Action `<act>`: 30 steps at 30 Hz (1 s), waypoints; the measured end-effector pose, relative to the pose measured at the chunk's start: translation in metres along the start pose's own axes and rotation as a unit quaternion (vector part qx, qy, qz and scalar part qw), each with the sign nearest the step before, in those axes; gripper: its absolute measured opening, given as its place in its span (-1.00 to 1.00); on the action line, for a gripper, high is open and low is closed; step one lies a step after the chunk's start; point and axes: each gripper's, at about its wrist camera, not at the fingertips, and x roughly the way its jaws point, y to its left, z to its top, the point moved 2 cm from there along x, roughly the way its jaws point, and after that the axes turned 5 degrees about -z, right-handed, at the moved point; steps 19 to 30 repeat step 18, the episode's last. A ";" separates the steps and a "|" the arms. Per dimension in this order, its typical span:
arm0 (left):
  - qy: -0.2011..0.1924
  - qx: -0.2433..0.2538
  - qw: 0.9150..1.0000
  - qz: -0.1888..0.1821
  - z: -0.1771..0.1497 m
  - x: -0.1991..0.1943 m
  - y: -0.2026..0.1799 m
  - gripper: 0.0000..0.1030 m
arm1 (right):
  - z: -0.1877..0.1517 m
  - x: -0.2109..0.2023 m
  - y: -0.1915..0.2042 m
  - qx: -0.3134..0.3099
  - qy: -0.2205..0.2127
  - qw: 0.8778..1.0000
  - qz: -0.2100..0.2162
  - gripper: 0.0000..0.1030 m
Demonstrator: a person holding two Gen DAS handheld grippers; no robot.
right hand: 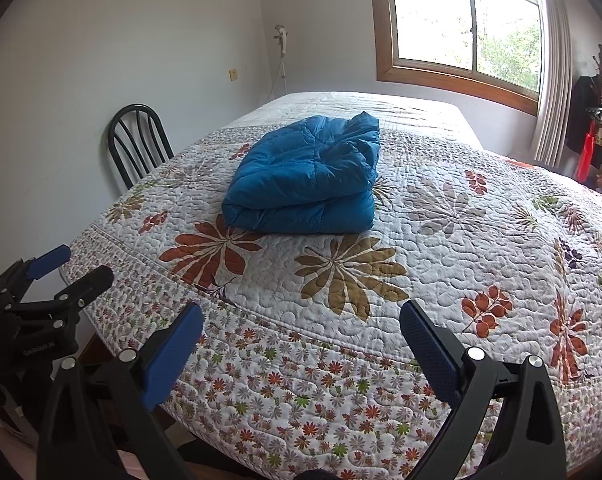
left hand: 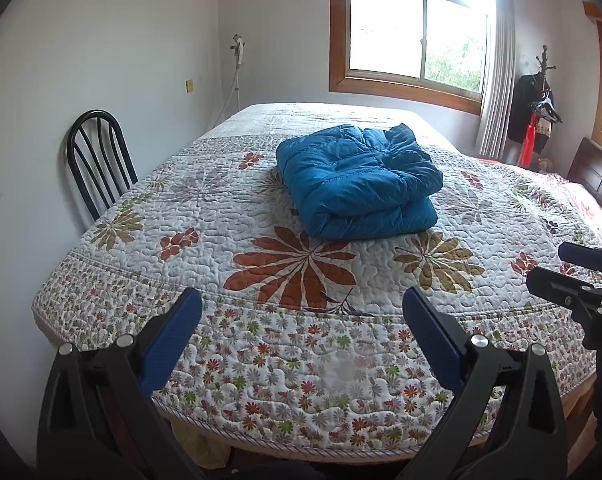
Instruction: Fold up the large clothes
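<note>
The blue puffy jacket (left hand: 357, 182) lies folded in a thick bundle near the middle of the bed (left hand: 261, 380), on the floral quilt (right hand: 441, 240), well apart from both grippers. The left gripper (left hand: 301, 320) and right gripper (right hand: 301, 328) hover over the bed's near edge, jaws spread wide and empty. The padded layers look springy; I judge the top fold could slump or slide open if nudged, since nothing pins it.
</note>
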 end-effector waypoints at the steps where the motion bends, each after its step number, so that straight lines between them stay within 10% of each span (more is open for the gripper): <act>1: 0.000 -0.001 1.000 -0.001 0.000 0.001 0.001 0.94 | 0.000 0.000 0.000 0.000 0.000 1.000 0.000 0.92; 30: 0.002 -0.001 1.000 -0.007 -0.001 0.004 0.003 0.94 | -0.001 0.002 -0.001 0.002 0.003 1.000 0.000 0.92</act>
